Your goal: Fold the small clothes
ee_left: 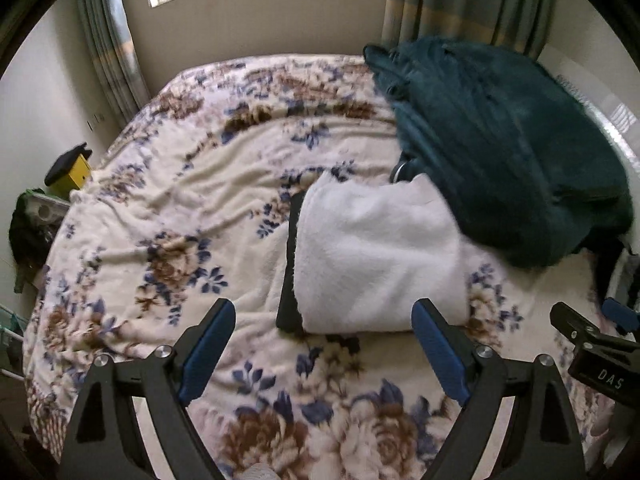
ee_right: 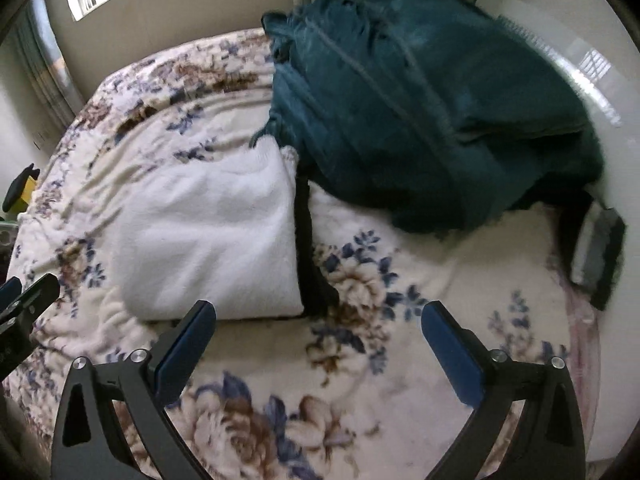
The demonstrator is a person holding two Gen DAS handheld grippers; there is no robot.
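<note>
Both tongs up off the bed, pointing steeply down, jaws spread wide, nothing between the pads: left gripper (ee_left: 324,348), right gripper (ee_right: 318,346). Floral blanket (ee_left: 168,208) fills everything under and ahead of them. Dark teal bundle (ee_left: 504,148) sits ahead and right of both tongs, heaped at the far side; can't make out what garment it is. Folded white fleece garment (ee_left: 376,252) lies flat just ahead of the left tongs, ahead-left of the right ones, far corner touching the teal heap. Black item (ee_left: 290,268) under it, only edge strips showing, mostly hidden. Grey-black object (ee_right: 600,256) far right of the right tongs, blurred, unidentifiable. No containers visible. Frames are motion-blurred.
</note>
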